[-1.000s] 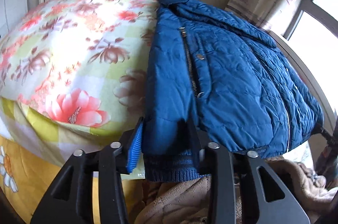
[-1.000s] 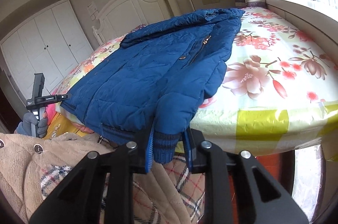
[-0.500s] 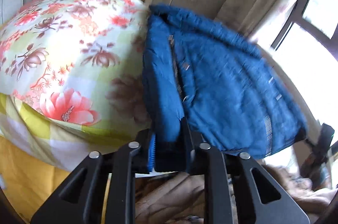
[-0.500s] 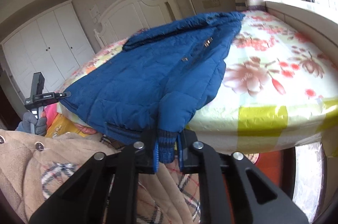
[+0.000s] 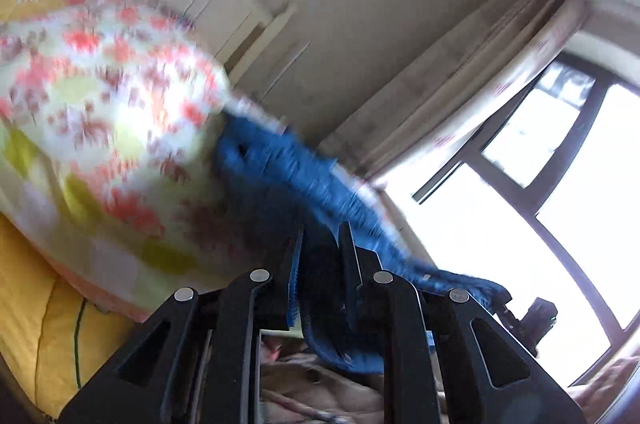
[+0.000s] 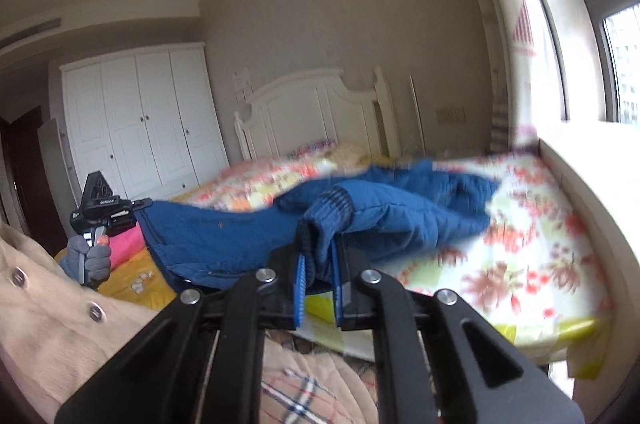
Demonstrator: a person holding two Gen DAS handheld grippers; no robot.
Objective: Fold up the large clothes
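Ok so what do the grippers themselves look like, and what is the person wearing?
Both grippers, left and right, are matte black with cut-out linkage arms, silver pivot bolts and blue ribbed pads. The person wears a grey knit glove and a beige buttoned coat.

A blue quilted jacket [image 6: 400,212] lies on a white bedsheet [image 6: 520,264] with red-and-yellow floral print.

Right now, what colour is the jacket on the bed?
Blue; the jacket shows best in the right wrist view.
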